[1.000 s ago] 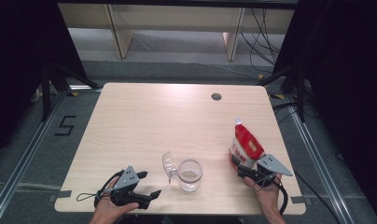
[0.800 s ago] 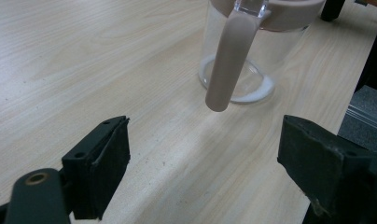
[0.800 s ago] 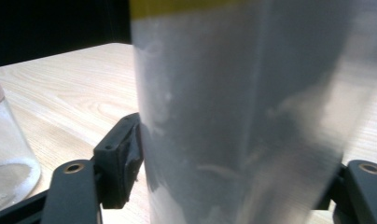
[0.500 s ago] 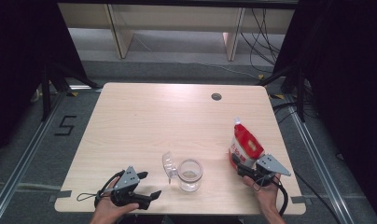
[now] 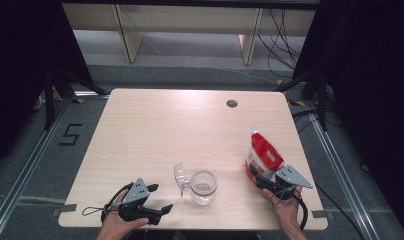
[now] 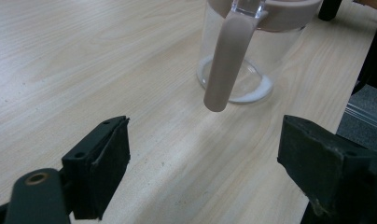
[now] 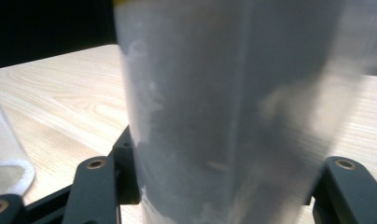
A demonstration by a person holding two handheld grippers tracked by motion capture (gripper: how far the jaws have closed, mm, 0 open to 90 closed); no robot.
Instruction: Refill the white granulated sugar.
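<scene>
A red and white bag (image 5: 262, 157) stands upright near the table's right edge. My right gripper (image 5: 255, 177) is at its base. In the right gripper view the bag (image 7: 224, 116) fills the gap between the two jaws, which have just been closing and touch its sides. A clear jar (image 5: 204, 187) with a little white powder in the bottom stands at the front middle, its clear lid (image 5: 180, 176) flipped open to the left. My left gripper (image 5: 162, 210) rests open at the front left. Its jaws (image 6: 203, 163) point at the jar's beige handle (image 6: 224, 60), well short of it.
The wooden table (image 5: 190, 130) has a round cable hole (image 5: 232, 103) at the back right. Dark curtains and frame legs stand on both sides. The front edge lies close under both hands. The jar (image 7: 4, 154) sits left of the right gripper.
The right gripper's jaws have drawn in on the bag's base. Both hands, the jar and the bag have kept their places.
</scene>
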